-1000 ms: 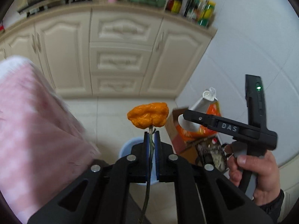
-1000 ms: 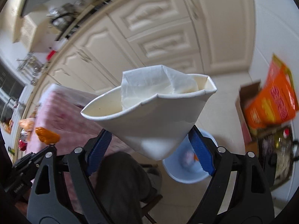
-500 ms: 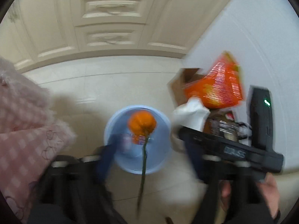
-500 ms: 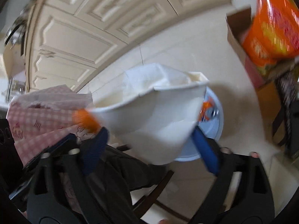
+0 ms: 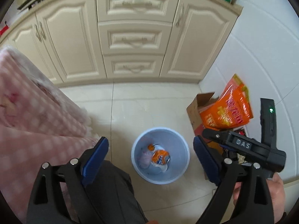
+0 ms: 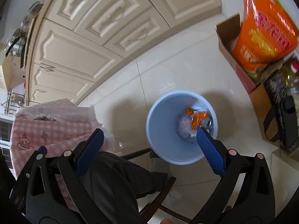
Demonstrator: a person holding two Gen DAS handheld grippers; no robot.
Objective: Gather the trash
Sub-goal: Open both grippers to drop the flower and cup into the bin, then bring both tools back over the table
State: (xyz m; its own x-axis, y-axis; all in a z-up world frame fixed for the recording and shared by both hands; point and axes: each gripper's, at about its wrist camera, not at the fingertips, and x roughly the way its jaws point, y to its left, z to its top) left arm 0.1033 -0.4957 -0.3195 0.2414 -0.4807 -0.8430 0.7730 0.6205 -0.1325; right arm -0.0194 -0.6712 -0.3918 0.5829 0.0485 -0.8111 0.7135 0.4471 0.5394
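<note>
Both my grippers empty over the bin point(image 5: 160, 177): left gripper point(image 5: 150, 160) jaws opening, right gripper point(image 6: 149, 147) spread wide. Trash point(image 5: 160, 156) inside looks light, crushable; grab by edges.

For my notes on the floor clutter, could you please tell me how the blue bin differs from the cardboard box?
The blue bin is round, pale plastic, standing alone on the tiles; the cardboard box is brown, angular, against the wall. The bin holds small scraps; an orange bag sticks out of the box. Both are open-topped.

Left tool point(image 5: 150, 155) jaws opening, empty, above blue bin point(image 5: 179, 140); contents blurry, maybe wrappers
</note>
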